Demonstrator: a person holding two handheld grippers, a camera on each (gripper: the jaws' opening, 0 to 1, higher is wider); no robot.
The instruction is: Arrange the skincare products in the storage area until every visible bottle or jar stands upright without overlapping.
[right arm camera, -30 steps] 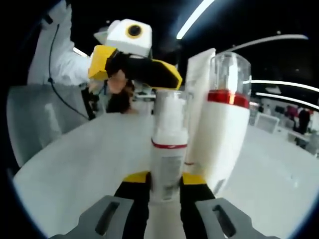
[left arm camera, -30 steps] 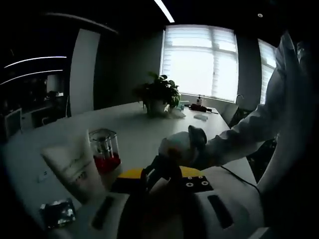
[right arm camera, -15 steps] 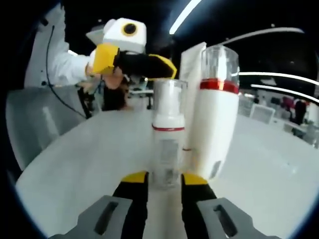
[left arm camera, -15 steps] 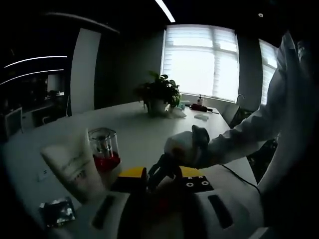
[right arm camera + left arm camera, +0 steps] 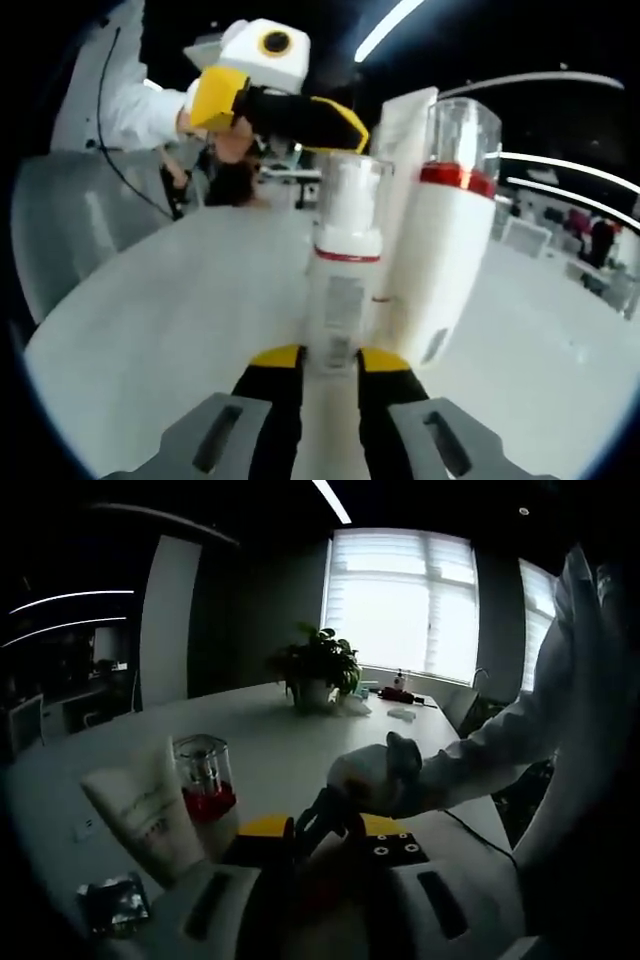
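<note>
In the right gripper view, the left gripper (image 5: pixel 300 105) hung up high over the far side of the white table (image 5: pixel 150 300), to the left of the small bottle (image 5: pixel 343 270) and well above it. Its tips were too dark to read, so nobody could tell if it was wide or narrow. The small bottle, with its clear cap and thin red ring, stood straight up on the table. The right gripper (image 5: pixel 316 362) had its two yellow-tipped jaws set narrow around the foot of that bottle, one on each side, and they looked to be holding it, though it was hard to be sure they pressed on it. Just to the right of the small bottle stood the big bottle (image 5: pixel 440 270) with the red band and clear top, also upright and very near it. Behind the big bottle a flat white tube (image 5: pixel 400 160) stood on end. To do this step well, the right gripper would likely need to set the small bottle flat on its base, keep it apart from the big bottle, and open slowly so nothing tipped. In the left gripper view, the tube (image 5: pixel 140 810) and the big bottle (image 5: pixel 203 785) stood side by side.
</note>
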